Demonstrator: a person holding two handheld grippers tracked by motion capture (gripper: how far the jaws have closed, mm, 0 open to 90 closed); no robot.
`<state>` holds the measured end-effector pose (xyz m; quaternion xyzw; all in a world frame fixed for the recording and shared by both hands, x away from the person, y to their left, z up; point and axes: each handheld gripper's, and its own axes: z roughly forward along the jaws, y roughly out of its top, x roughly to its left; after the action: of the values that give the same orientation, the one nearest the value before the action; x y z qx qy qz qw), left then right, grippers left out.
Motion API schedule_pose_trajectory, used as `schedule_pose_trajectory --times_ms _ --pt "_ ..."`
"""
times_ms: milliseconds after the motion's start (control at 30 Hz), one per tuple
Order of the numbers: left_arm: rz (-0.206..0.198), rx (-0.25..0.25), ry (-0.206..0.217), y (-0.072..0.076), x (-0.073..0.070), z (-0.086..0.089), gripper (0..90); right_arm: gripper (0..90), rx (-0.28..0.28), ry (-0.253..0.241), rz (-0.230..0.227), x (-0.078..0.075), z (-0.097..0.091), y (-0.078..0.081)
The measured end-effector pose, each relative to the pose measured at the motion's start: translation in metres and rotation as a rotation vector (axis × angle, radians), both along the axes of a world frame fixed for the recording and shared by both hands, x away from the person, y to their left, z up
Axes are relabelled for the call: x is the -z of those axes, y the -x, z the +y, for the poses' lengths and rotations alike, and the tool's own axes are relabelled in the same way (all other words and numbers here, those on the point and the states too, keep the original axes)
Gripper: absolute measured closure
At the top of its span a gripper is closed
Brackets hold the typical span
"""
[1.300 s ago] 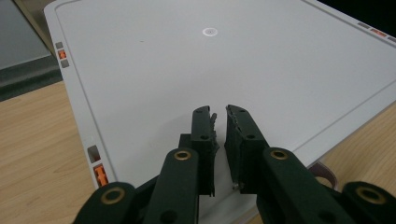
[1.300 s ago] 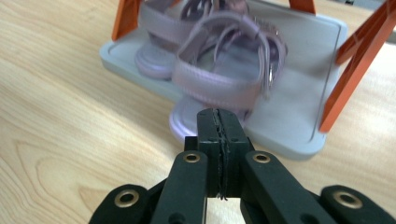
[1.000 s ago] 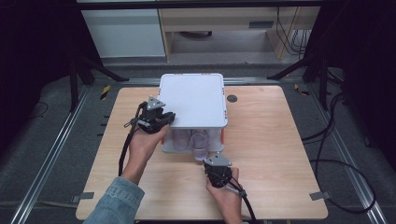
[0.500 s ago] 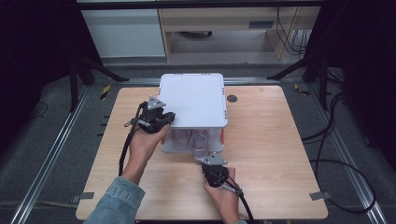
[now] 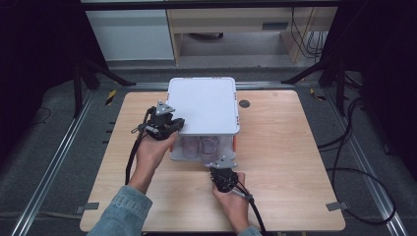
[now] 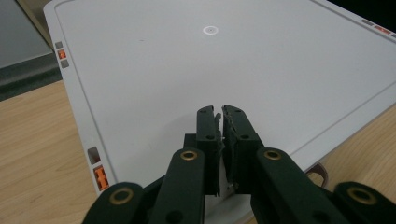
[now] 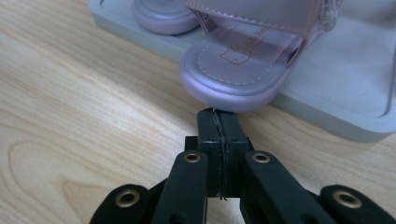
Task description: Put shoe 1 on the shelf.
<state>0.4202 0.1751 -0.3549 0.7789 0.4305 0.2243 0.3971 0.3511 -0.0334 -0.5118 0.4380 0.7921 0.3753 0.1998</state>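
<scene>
A shoe box with a white lid [image 5: 204,105] stands at the table's back middle. Its see-through front shows lilac sandals [image 5: 204,146]. My left gripper [image 5: 179,123] rests shut on the lid's front left corner; in the left gripper view its jaws [image 6: 221,112] lie together over the white lid [image 6: 261,60] with nothing between them. My right gripper [image 5: 220,164] is at the box's front, low on the table. Its shut jaws [image 7: 217,113] point at the toe of a lilac sandal [image 7: 238,70], which overhangs the grey base [image 7: 336,116].
A second sandal [image 7: 163,14] lies farther back on the same grey base. The wooden table [image 5: 295,162] has bare room to the right and left of the box. A small dark round hole [image 5: 244,103] sits right of the lid. Cables trail off the table's right side.
My right hand has edged slightly left, closer to the box's front. The left hand and the box have stayed where they were.
</scene>
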Motion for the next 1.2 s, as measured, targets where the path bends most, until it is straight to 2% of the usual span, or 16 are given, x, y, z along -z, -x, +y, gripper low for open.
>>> schedule_pose_trajectory --times_ms 167,400,767,1200 --pt "0.002 0.000 -0.002 0.000 0.000 0.000 84.5 89.8 -0.003 -0.002 0.014 0.000 0.000 0.000" --pt "0.004 -0.003 -0.006 0.000 -0.001 -0.001 84.6 89.8 -0.024 -0.011 -0.003 -0.005 0.002 0.006" --pt "0.000 -0.004 -0.006 0.000 0.000 -0.001 84.8 89.9 -0.013 -0.010 -0.002 -0.004 0.004 -0.003" --pt "-0.003 -0.004 -0.006 0.001 0.000 -0.001 84.8 89.9 0.007 -0.031 0.012 -0.003 0.002 -0.014"
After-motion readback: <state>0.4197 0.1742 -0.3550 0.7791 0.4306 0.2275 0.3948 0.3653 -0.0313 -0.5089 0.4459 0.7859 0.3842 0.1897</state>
